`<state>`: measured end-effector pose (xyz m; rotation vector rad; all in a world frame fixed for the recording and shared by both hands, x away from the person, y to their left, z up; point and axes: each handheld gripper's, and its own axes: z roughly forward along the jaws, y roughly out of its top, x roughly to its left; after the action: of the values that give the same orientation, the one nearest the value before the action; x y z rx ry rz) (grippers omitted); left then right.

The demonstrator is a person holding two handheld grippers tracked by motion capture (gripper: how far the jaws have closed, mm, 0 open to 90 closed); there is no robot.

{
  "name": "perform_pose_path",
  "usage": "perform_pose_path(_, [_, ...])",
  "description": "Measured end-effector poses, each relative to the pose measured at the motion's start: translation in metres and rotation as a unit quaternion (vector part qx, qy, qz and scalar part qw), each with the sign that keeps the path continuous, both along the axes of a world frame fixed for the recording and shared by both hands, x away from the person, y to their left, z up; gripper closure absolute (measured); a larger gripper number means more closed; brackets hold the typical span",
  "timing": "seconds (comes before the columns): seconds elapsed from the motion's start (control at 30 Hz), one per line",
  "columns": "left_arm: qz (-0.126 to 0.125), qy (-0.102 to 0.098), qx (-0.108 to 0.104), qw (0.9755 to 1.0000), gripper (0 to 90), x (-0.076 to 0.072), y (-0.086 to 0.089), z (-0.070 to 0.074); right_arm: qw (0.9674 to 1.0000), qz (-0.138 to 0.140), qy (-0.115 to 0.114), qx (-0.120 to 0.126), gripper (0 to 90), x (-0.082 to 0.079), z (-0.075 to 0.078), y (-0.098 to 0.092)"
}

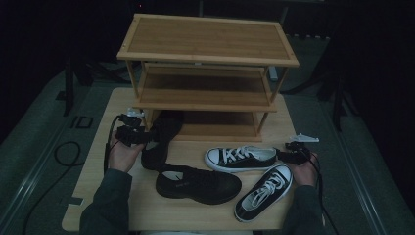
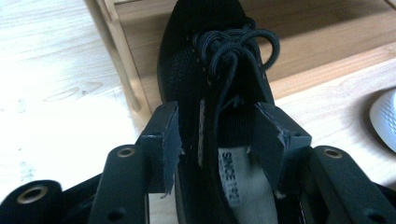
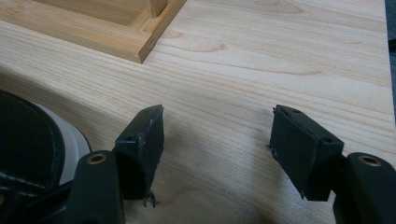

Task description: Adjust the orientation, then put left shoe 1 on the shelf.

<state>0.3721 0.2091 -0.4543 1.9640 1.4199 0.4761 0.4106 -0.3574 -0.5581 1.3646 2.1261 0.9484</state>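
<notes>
A black lace-up shoe (image 1: 164,137) lies with its toe on the bottom shelf of a wooden rack (image 1: 208,39) and its heel out on the table. My left gripper (image 1: 139,136) is at that heel. In the left gripper view the left gripper (image 2: 217,121) stands open, its pads on either side of the shoe's (image 2: 205,51) tongue without pressing it. A second black shoe (image 1: 198,185) lies in front. My right gripper (image 1: 288,155) rests by the heel of a black-and-white sneaker (image 1: 240,158); in its own view the right gripper (image 3: 217,126) is open over bare table.
Another black-and-white sneaker (image 1: 264,192) lies slanted near the table's front right. The rack's bottom frame (image 3: 93,37) is ahead of the right gripper, with the sneaker's heel (image 3: 28,140) at its left. A white toe cap (image 2: 385,119) shows at the left gripper's right.
</notes>
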Motion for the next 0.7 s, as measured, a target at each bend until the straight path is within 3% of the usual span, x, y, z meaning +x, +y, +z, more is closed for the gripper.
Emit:
perform_pose_path(0.23, [-0.005,-0.016,-0.014,0.9998,49.9,-0.018,0.016,0.006,1.0,0.0,0.0,0.0,34.9,0.0,0.0,0.0])
perform_pose_path(0.5, [-0.006,-0.03,-0.01,0.9995,49.9,-0.044,0.03,0.004,1.0,0.0,0.0,-0.001,35.0,0.0,0.0,0.0])
perform_pose_path(0.6, [-0.008,-0.041,-0.028,0.9987,50.0,-0.053,0.037,0.004,1.0,0.0,0.0,-0.001,35.0,0.0,0.0,0.0])
perform_pose_path(0.7, [-0.01,-0.043,-0.023,0.9988,50.0,-0.061,0.039,0.004,1.0,0.0,0.0,-0.001,35.0,0.0,0.0,0.0])
